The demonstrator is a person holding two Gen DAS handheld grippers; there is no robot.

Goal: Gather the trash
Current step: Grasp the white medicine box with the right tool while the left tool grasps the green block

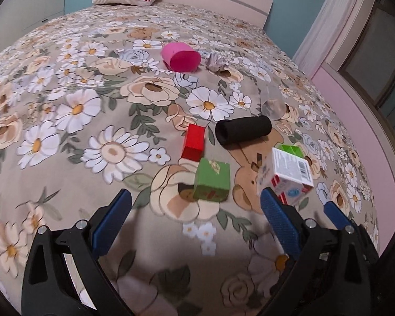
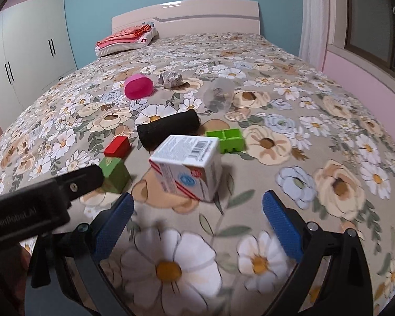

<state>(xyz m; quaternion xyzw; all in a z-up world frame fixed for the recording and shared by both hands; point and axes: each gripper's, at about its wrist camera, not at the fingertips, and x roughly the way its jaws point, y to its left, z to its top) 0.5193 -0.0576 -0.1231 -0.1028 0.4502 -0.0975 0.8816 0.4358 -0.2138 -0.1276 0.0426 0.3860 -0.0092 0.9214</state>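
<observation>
Carton-type stuff mostly, so light and easy to crush. White box [image 2: 185, 167] lies tilted on the bed [image 2: 329, 121], just ahead of the right tongs [image 2: 197, 212], which are spread wide and hold nothing. Left tongs [image 1: 196, 206] are also apart and empty, with the green block [image 1: 211, 183] right in front. I'd pinch the box across its flat sides, gently, since thin card probably dents. Crumpled paper [image 2: 170, 79] sits farther back beside the pink cup [image 2: 139, 87], soft, grab anywhere.
</observation>
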